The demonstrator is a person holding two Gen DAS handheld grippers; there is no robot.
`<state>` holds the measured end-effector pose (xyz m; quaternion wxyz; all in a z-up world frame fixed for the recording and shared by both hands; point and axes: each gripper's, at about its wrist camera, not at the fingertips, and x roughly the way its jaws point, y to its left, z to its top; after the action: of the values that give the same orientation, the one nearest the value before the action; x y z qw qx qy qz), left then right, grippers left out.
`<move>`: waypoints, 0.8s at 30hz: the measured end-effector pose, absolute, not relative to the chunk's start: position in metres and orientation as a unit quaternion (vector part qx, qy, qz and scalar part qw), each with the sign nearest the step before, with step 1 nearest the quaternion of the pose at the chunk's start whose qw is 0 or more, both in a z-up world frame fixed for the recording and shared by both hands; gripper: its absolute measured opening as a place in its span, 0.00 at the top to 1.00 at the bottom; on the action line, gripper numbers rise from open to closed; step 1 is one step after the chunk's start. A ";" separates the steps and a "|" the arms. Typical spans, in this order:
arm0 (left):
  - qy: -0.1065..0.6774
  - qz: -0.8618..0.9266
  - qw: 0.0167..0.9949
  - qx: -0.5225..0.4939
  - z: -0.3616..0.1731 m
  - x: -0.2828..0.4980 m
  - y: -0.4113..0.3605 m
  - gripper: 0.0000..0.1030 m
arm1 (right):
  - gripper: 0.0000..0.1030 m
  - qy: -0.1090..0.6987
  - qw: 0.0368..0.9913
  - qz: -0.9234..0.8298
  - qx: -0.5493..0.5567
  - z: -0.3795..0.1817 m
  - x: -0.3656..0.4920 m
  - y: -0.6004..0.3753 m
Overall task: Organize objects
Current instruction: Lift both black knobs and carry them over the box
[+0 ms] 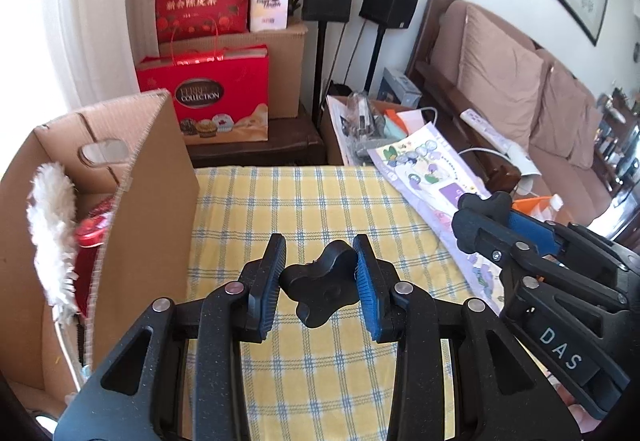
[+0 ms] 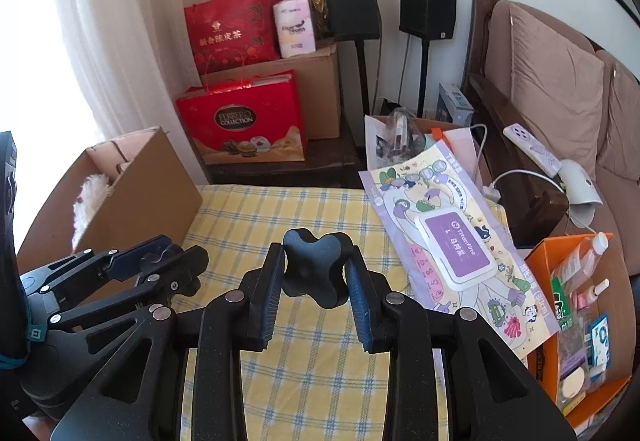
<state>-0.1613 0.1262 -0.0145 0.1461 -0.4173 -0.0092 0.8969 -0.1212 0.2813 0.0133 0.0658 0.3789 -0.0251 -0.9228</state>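
Black lobed knob (image 1: 320,283) tilted; second knob (image 2: 318,261) apparently alike.

The cloth (image 1: 320,201) is yellow, checked with blue and white lines. The knob (image 1: 320,291) is black, and the gripper pads (image 1: 362,269) beside it are blue. The box (image 1: 152,177) is plain brown cardboard; inside show white fluff (image 1: 52,233) and a red tin (image 1: 93,229). The wipes pack (image 2: 460,241) is pale with cartoon prints and a purple lid. The tray (image 2: 544,257) is orange. The sofa (image 2: 560,101) is dusty brown.

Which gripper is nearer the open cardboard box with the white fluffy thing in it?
Left. The left gripper is right beside the cardboard box; the right gripper is further out, nearer the wipes pack.
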 end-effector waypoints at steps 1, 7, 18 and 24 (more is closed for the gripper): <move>-0.009 0.898 0.145 -0.415 -0.011 -0.159 0.124 0.69 | 0.70 -0.024 0.068 -0.924 0.376 0.017 -0.119 0.279; -0.008 0.906 0.145 -0.398 0.013 -0.146 0.109 0.69 | 0.70 -0.019 0.075 -0.929 0.363 0.036 -0.105 0.267; -0.004 0.919 0.114 -0.377 0.037 -0.130 0.066 0.69 | 0.70 -0.010 0.098 -0.933 0.345 0.058 -0.086 0.238; -0.008 0.925 0.093 -0.368 0.046 -0.123 0.036 0.69 | 0.70 -0.003 0.119 -0.933 0.339 0.062 -0.082 0.211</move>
<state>-0.1230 0.0360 0.0462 0.0926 -0.3684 -0.0083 0.9250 -0.0819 0.2111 0.0620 0.1192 0.3393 -0.0035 -0.9331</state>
